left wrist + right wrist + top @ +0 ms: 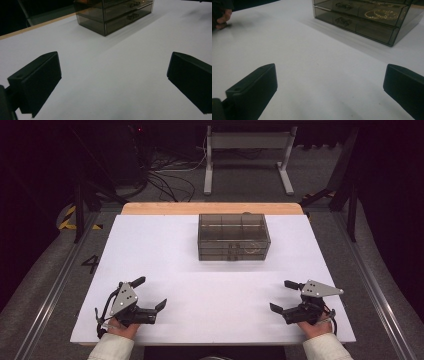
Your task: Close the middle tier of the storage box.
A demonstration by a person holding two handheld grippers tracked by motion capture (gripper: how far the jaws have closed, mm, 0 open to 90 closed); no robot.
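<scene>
A white table (150,250), black cables (167,182) and grey stand (247,142) behind.

A single figure can be read: a dark "4" (90,264) painted on the grey floor (45,285), at about nine o'clock from the white table top (210,285) (just off its left edge in the high view). Up at ten o'clock lie yellow-and-black hazard stripes (67,220), which carry no lettering.

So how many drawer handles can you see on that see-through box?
2: on the box, an upper handle and a lower handle. More may be hidden.
</scene>
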